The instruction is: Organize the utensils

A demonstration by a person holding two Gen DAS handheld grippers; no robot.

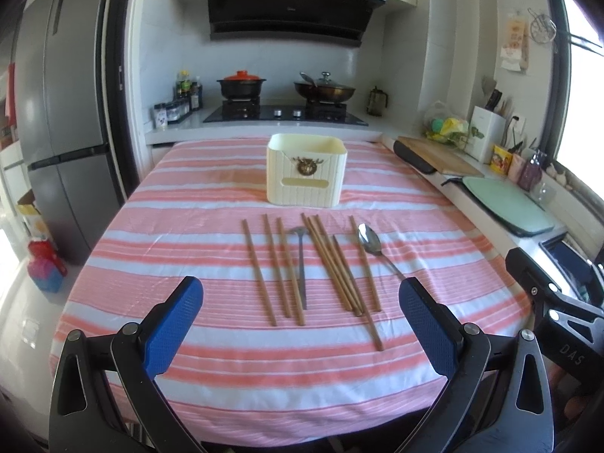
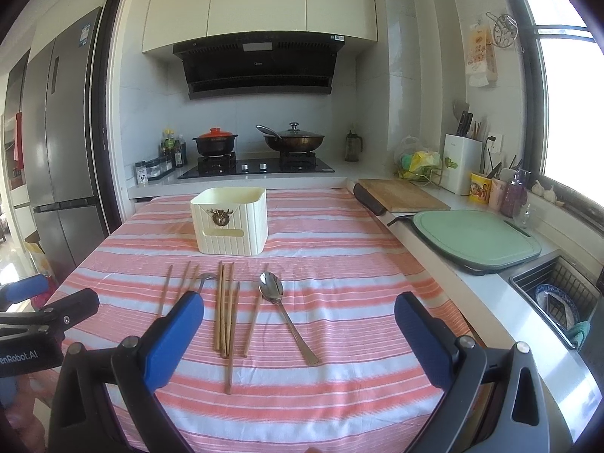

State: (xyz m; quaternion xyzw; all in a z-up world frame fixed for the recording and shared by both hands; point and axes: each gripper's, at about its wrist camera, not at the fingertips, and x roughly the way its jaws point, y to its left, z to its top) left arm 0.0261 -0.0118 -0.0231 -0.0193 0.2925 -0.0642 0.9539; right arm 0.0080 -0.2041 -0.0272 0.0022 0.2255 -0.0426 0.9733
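Task not yet begun, by appearance. Nearest, the left gripper (image 1: 301,313) and right gripper (image 2: 298,326) hover level above the table's near edge, jaws spread wide and empty, side by side. Beyond them, mid-table on the striped cloth (image 1: 151,226), lie the chopsticks (image 1: 336,264), spoon (image 2: 281,305) and a second metal utensil (image 1: 301,264), all unsorted. Farther, toward the far edge, stands the cream holder (image 1: 305,173), seemingly empty.
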